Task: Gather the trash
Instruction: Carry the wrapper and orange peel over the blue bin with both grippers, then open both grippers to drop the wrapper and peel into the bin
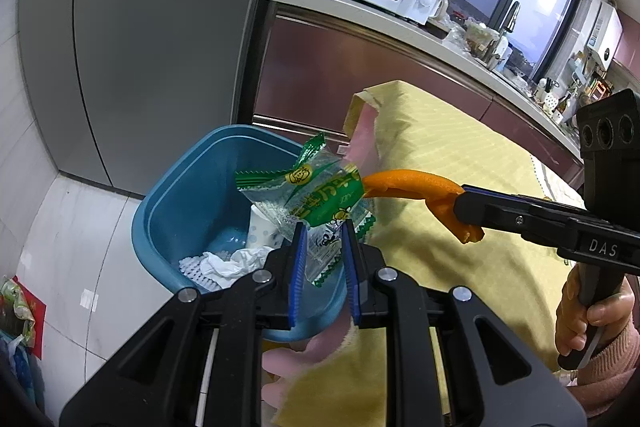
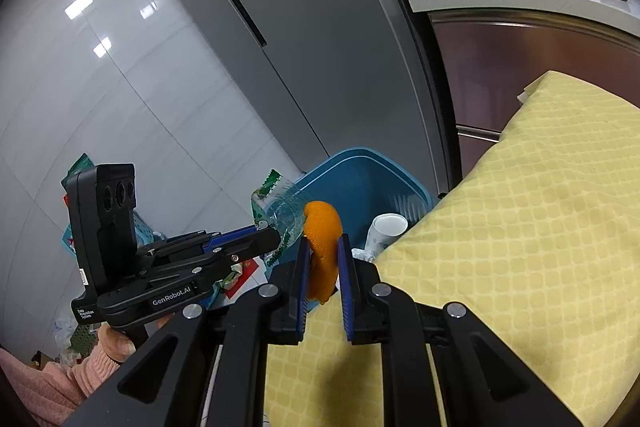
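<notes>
The left tool (image 1: pixel 323 251) is clenched on a crinkly green wrapper (image 1: pixel 316 195), light and slippery, best pinched at its flat edge. At its 2 o'clock, the right tool (image 2: pixel 323 259) grips a soft, bendy orange peel (image 2: pixel 322 227). Both hang near the blue bin (image 1: pixel 176 195), the wrapper above its rim.

The right gripper (image 2: pixel 323 251) pinches an orange peel (image 2: pixel 322 227). At ten o'clock, the left gripper (image 2: pixel 276 239) holds a wrapper (image 2: pixel 276 205) near the blue bin (image 2: pixel 360 167) at twelve.
</notes>
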{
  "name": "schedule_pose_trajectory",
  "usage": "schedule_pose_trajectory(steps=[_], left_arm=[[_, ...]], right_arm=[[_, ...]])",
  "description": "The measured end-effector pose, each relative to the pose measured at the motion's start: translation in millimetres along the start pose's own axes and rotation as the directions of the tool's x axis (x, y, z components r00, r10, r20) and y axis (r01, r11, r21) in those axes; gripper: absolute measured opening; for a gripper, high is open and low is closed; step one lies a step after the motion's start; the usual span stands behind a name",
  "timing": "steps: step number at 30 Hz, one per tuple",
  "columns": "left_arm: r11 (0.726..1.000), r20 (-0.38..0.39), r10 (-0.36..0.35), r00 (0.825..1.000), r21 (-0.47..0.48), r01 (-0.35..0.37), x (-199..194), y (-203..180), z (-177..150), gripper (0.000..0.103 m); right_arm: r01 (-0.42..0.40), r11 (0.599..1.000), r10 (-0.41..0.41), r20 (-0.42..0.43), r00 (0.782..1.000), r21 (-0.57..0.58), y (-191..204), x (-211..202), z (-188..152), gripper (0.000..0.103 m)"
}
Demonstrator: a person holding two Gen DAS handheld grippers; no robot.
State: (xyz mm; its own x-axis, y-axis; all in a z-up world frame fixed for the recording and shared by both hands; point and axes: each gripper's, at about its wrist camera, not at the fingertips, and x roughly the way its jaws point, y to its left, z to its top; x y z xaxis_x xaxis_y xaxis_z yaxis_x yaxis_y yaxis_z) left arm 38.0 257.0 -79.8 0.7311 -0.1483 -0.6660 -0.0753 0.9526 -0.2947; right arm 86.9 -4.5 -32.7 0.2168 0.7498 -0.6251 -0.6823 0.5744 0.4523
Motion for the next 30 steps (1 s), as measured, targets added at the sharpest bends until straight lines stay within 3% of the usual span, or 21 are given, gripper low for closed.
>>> schedule_pose_trajectory(steps=[30], left_arm=[[0.993,-0.107,0.071,0.992,-0.087,-0.081,72.9,38.7,0.2,0.02]], right_arm=[[0.061,0.998,-0.063,-0.144,0.988,-0.017,4.1,80.7,18.0,0.012]])
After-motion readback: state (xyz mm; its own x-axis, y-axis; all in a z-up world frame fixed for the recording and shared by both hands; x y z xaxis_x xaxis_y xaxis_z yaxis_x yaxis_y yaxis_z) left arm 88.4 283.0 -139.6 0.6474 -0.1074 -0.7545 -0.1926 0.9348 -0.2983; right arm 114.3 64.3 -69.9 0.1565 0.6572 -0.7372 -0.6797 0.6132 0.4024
